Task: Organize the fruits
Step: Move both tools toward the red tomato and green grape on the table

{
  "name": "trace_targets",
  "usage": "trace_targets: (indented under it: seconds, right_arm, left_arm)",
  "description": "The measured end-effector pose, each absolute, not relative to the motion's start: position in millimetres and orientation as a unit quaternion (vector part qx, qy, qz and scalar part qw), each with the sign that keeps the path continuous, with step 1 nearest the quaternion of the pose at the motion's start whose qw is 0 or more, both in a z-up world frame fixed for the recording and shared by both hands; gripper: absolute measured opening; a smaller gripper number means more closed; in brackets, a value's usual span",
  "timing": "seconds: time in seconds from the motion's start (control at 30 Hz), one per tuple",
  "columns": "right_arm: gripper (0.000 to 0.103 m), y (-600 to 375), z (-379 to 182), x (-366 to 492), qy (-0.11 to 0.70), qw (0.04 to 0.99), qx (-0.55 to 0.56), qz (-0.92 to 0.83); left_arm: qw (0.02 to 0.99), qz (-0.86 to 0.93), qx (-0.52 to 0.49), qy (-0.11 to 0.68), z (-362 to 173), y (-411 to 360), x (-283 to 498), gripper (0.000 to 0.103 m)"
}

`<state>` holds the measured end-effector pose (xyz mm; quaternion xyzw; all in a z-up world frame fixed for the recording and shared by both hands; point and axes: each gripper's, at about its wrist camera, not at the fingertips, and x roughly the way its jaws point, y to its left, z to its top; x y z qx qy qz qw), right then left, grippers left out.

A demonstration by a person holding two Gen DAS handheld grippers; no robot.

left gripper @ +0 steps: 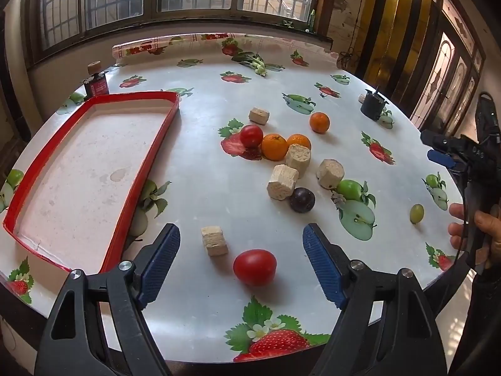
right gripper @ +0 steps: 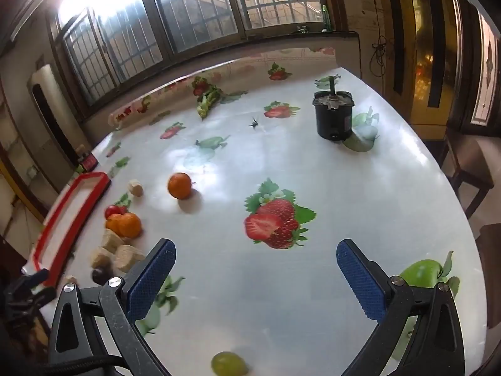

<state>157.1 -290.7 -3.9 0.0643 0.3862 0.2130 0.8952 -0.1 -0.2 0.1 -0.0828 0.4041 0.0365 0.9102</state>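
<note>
Left gripper (left gripper: pixel 241 266) hangs w/ jaws spread wide, nothing held; the nearer red tomato (left gripper: pixel 254 267) lies on the worktop (left gripper: pixel 194 188) between and just ahead of its pads. Tomato looks light, smooth, thin-skinned, so prob. bruises if squeezed: take it across the widest middle, gently, and watch for rolling. Oranges (left gripper: pixel 274 146) look firmer, grippier. Red-rimmed tray (left gripper: pixel 142 175) sits empty to the left, likely where fruit goes.

Right gripper (right gripper: pixel 255 279) also wide open, empty, over bare cloth; green grape (right gripper: pixel 228 364) just under it, small, slick, easy to crush.

Left view shows whole tray, dark plum (left gripper: pixel 302 199), green fruit (left gripper: pixel 349 188) and 5 tan blocks. Right view shows black pot (right gripper: pixel 334 116) clearly, tray only edge-on.
</note>
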Motion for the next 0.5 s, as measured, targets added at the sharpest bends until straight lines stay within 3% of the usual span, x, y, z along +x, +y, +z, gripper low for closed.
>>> trace_targets:
  seconds: [0.37, 0.5]
  right_arm:
    - [0.103, -284, 50, 86, 0.324, 0.863, 0.187, 0.34]
    - [0.103, -267, 60, 70, 0.325, 0.895, 0.094, 0.289]
  left_arm:
    - [0.913, 0.034, -0.076, 0.399, 6, -7, -14, 0.081]
    - [0.917, 0.039, -0.07, 0.391, 7, -7, -19, 0.081]
